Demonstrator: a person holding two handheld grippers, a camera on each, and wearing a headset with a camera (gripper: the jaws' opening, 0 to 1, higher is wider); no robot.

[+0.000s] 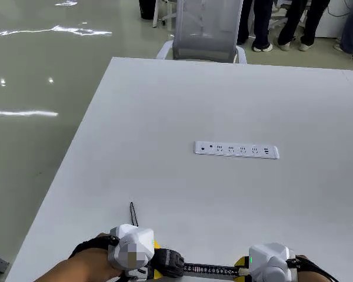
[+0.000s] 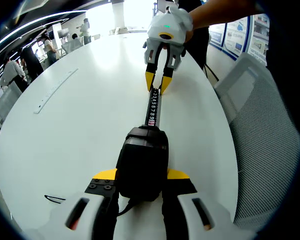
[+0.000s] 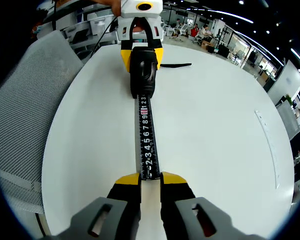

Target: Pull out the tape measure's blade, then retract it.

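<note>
The white tabletop (image 1: 165, 117) spreads wide ahead of both pairs of fingers, and a grey mesh chair (image 1: 205, 26) stands at its far edge, well beyond them. A white power strip (image 1: 236, 150) lies flat on the tabletop, well ahead of the fingers and more toward the right pair's side. At the near edge the two grippers face each other along one line. The left gripper (image 2: 141, 176) has its yellow-tipped fingers closed on the tape measure's black case (image 2: 142, 157) — the case sits between them, clamped on both flanks, its mouth turned toward the right fingers. The right gripper (image 3: 150, 179) has its fingers pinched together on the free end of the blade (image 3: 147, 135), which is black with white numerals. The blade runs straight from the case's mouth to the right fingertips, drawn out a short way, so the two pairs of fingers stand near each other but apart. Whether it touches the tabletop or hangs just above it cannot be told. A thin black cord (image 1: 133, 214) lies on the tabletop just beside the left fingers, on the side toward the power strip — whether it joins the case is unclear.
</note>
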